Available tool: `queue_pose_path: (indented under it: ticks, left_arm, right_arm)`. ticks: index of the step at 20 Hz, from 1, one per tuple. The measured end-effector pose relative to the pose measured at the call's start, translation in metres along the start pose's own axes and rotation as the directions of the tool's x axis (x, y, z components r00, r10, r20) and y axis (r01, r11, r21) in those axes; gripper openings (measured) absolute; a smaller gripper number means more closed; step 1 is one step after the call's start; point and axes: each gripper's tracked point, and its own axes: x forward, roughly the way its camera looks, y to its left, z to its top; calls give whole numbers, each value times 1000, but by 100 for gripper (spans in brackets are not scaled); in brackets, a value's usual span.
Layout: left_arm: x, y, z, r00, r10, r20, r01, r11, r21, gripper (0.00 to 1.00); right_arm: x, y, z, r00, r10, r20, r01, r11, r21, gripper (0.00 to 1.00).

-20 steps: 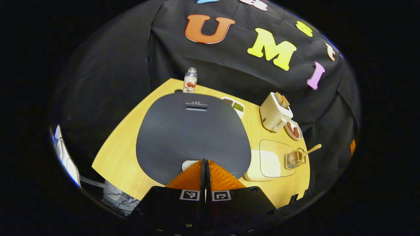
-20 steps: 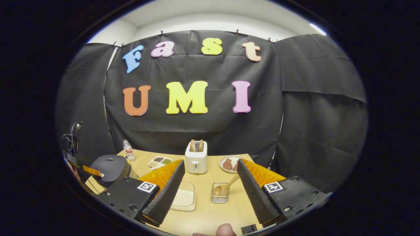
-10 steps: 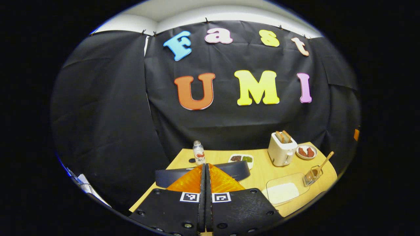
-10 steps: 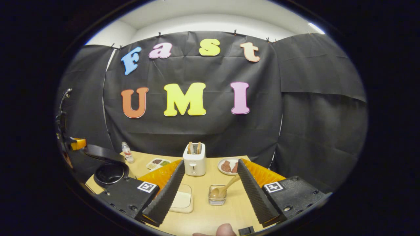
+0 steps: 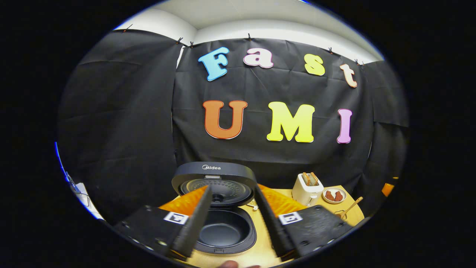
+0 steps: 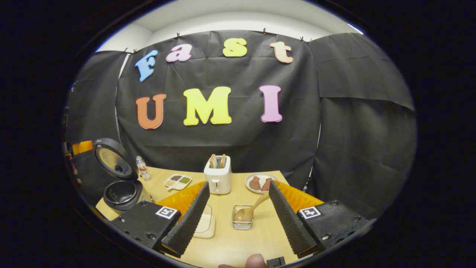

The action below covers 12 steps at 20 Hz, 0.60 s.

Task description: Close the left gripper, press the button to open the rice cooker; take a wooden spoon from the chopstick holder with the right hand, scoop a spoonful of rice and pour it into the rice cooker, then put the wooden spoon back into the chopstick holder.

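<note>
Black ribbed fingers apart on both grippers; round rice cooker [image 5: 223, 230] lid up.

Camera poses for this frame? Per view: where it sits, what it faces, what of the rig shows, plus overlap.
Left gripper view: rides the left gripper, faces the open rice cooker and its raised lid; its own spread fingers and a fingertip show at the bottom.
Right gripper view: rides the right gripper, faces the wooden spoon in the chopstick holder; its open fingers and a fingertip show.
Shared: rice cooker, toaster, meat plate, spoon, table.
</note>
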Motion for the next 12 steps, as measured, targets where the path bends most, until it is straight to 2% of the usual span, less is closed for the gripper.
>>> queue_pose_path:
  ticks: [2,7,12]
  left_arm:
    - [-9,0,-2,1000,5,5,-5,1000,13,96]
    - [-29,-16,-11,999,0,-36,0,1000,2,96]
    - [-38,-37,-7,1000,14,-6,-13,1000,16,94]
  right_arm:
    - [7,-6,-12,1000,-9,-27,9,1000,15,100]
    - [39,-19,-52,993,-2,-118,7,999,45,100]
    - [95,-35,-97,979,18,-205,1,996,87,100]
